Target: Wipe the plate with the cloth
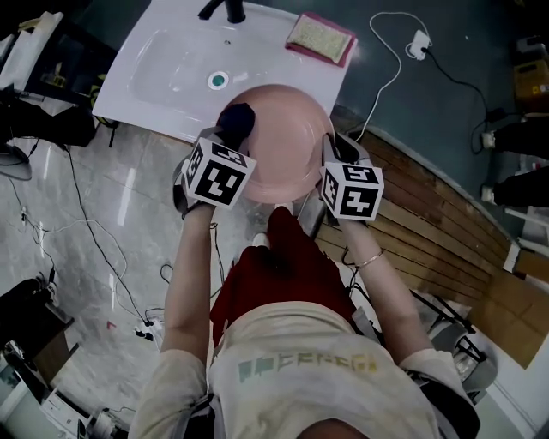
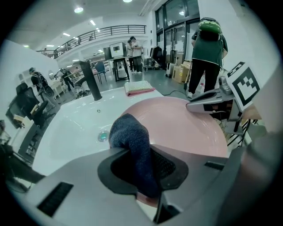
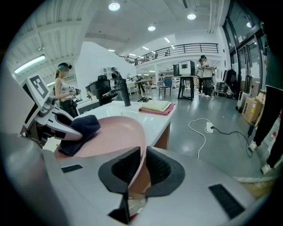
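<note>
Left tool (image 2: pixel 142 164) clamps cloth (image 2: pixel 131 137), on plate (image 2: pixel 185 126) (pink)

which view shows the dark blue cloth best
The left gripper view: the dark blue cloth fills its centre, clamped in the left tool, bunched end over the pink round plate. The right gripper view shows it small, at left; the head view shows only a dark tip.

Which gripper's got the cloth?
The left gripper: its jaws pinch the dark blue cloth; the right gripper grips the pink plate by its rim.

White sink (image 1: pixel 167 73), black faucet (image 1: pixel 226 10), yellow sponge (image 1: pixel 319 37)
</note>
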{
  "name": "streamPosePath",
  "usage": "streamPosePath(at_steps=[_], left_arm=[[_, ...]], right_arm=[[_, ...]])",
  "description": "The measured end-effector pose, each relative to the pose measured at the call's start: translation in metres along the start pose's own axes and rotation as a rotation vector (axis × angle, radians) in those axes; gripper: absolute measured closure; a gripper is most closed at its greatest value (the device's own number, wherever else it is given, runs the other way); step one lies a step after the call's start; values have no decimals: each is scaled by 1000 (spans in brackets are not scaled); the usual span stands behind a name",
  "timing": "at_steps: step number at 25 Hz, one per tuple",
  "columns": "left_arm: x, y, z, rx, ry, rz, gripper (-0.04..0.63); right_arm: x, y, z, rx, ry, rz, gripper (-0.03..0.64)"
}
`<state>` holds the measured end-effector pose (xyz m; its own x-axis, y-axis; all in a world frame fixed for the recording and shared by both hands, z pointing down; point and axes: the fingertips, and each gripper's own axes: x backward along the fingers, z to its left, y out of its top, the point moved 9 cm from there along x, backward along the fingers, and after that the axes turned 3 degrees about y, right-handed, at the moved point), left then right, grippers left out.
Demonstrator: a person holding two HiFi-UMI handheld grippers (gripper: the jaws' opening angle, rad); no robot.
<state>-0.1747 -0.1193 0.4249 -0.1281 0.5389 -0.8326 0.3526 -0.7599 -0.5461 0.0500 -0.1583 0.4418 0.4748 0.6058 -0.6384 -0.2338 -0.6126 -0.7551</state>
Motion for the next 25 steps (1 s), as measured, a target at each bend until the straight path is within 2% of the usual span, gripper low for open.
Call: streamPosePath(at_steps=[5,10,19,25], left_arm=[[-1,15,13,-31,33,-31,515],[2,32,17,-28,72,-110,515],[22,47,26,74,132,-299,515],[37,48,36,173,142,-414,515]], right_arm=[[-2,6,-2,-2,1,-9,558],[-3,10,-6,0,14,-18,558],[-4,20,-10,-5,35,-102,558],[1,26,-12,-10,17,-182,558]])
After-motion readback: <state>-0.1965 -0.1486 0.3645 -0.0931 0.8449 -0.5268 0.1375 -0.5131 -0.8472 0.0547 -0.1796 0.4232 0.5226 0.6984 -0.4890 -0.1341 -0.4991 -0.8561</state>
